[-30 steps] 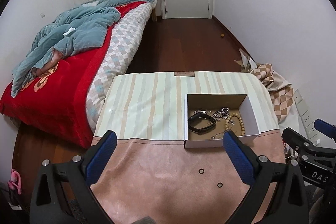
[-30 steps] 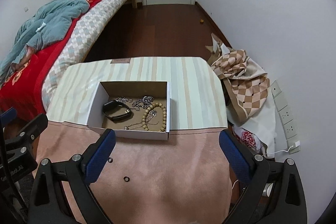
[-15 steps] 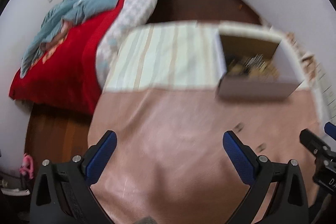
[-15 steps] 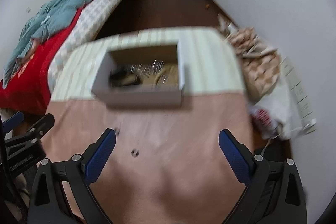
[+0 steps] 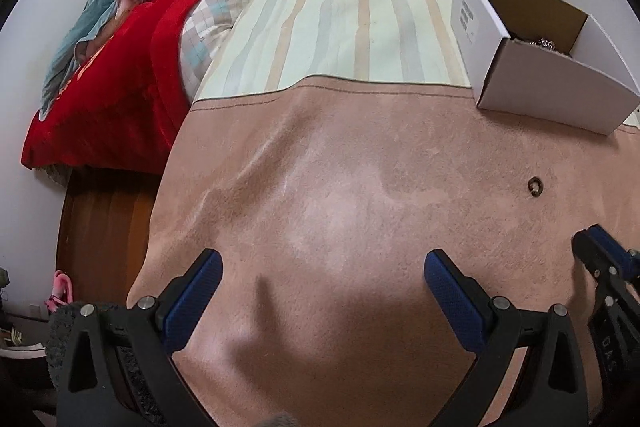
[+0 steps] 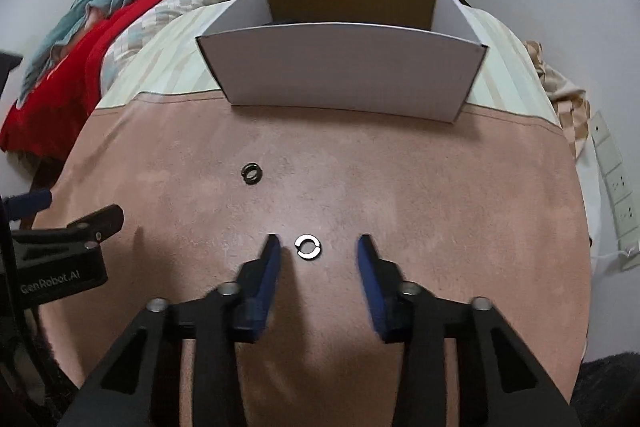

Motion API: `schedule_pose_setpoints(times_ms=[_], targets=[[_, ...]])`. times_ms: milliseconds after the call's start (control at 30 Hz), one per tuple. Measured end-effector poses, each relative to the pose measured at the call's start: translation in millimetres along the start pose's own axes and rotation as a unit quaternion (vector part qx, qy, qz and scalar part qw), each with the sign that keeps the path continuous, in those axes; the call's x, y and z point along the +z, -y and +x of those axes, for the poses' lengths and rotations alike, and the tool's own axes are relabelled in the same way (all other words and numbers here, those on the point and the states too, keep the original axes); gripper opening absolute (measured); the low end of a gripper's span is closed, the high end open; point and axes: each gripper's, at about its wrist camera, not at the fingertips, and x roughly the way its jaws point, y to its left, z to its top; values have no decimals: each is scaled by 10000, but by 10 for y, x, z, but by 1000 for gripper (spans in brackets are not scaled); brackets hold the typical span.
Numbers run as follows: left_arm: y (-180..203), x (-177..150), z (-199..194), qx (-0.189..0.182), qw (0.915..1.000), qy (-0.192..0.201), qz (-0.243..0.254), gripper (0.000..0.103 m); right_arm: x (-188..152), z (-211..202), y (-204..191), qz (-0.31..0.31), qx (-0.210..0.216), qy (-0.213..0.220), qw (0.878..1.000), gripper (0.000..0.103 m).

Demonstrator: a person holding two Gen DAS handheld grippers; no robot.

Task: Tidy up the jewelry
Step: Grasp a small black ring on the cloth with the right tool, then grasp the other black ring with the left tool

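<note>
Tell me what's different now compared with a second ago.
Both tools have dropped close to the pink cloth. The right tool now straddles the nearer ring, its jaws closing but not yet gripping. The left tool remains open and empty. The box and the other ring haven't moved.

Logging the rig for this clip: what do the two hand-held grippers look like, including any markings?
Both are black angular frames with silver bolts and blue textured finger pads. The left hand-held gripper shows pads on broad fingers; its body in the right wrist view reads "GenRobot.AI". The right hand-held gripper looks the same. No cables or sleeves show.
</note>
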Motion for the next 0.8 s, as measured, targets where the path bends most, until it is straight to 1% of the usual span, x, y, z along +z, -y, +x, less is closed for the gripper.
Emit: schedule_pose_setpoints(times_ms=[100,200,333,400,433,467,500,533,600,633,667,700,733,800], targets=[[76,48,-12,-132,9999,46,31,103,33,0,12,-6,31,2,10000,13],[239,127,-38,-426,9990,96,40,103,38,-119,187,277,44,100,9996,13],[551,234,-12,-946,9955,62,92,102,129,-258,507,675,-133,259,9973,13],[701,261,1,-1145,9933,68,139,102,164,-280,646,803,-250,308,9960,13],[766,270,2,-1197,9926,80,182,100,169,-285,732,877,-320,314,9951,13],[844,273,4,-1246,9918,104,252,96,169,-292,809,943,-376,318,9943,13],[916,270,10,-1288,9911,116,327,85,164,-284,887,1032,-411,306,9933,13],[987,264,24,-1306,9906,93,405,71,160,-276,947,1102,-431,286,9926,13],[1075,243,38,-1293,9902,74,515,57,148,-252,1039,1207,-470,263,9912,13],[1107,230,7,-1306,9896,191,568,47,138,-246,1081,1243,-466,250,9908,13],[1115,230,4,-1334,9891,199,582,44,124,-254,1122,1267,-472,252,9905,13],[1127,227,-10,-1334,9890,234,590,36,121,-243,1131,1278,-476,258,9903,13],[1129,227,-21,-1344,9888,259,589,24,105,-243,1130,1288,-477,262,9902,13],[1139,231,-38,-1345,9886,299,605,19,102,-238,1145,1302,-467,265,9900,13]])
